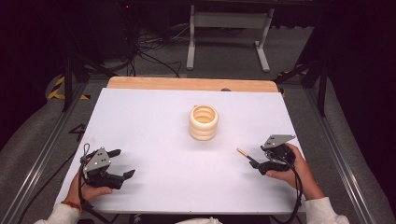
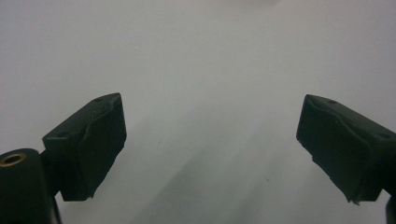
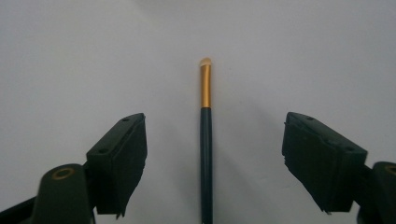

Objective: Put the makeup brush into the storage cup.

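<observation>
Right gripper (image 1: pixel 256 164) sits low over the white table (image 1: pixel 154 121) near its right edge, jaws spread wide and gripping nothing, held by the person's right hand (image 1: pixel 294 165). Between those jaws lies a slim makeup brush (image 3: pixel 206 140), dark in the handle with a gold ferrule and a small pale tip. In the right gripper view it runs straight up the middle, with clear gaps to the pads on both sides. From the high view the brush (image 1: pixel 246 155) points its gold end away from the gripper toward the middle of the table.

Further out, a cream-coloured ribbed holder (image 1: pixel 203 122), like stacked rings with an open top, stands upright at the centre of the table, well apart from the brush. It looks empty from here, though I can't see to its bottom.

Over at the near left corner, the left gripper (image 1: pixel 122 163) rests in the left hand (image 1: pixel 88 189), likewise spread wide with only bare table between its pads.

My reading is that the job is barely begun: the gripper is lined up on the brush, but the grasp is not yet made. Closing on the handle, lifting, carrying it over and dropping it into the holder all seem left to do.
</observation>
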Tool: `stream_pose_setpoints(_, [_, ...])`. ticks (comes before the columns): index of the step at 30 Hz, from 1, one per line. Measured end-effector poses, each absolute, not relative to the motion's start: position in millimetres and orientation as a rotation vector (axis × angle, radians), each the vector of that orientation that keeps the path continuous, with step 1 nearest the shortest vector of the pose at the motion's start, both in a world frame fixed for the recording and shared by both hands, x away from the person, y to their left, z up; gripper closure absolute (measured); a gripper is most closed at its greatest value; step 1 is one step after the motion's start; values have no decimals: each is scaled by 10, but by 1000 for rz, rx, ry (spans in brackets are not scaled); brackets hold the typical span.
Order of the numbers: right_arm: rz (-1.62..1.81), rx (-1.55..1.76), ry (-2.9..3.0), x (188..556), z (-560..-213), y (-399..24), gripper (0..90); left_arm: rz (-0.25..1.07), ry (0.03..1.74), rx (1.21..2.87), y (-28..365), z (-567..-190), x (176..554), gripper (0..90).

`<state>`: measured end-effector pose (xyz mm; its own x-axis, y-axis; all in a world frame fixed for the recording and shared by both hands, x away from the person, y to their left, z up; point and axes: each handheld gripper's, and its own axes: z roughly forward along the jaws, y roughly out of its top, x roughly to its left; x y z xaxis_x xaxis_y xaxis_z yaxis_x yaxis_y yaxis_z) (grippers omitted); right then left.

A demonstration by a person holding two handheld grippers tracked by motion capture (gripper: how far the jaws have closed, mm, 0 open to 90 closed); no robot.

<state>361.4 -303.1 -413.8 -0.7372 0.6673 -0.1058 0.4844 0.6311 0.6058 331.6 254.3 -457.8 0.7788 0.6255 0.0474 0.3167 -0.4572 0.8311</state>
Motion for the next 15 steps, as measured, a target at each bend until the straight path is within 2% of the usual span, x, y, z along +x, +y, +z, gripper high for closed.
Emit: stream_pose_setpoints(15, [665, 900, 2665, 3785, -4168, -2863, 316, 432, 693, 2077, 2532, -4572, 3324, 95])
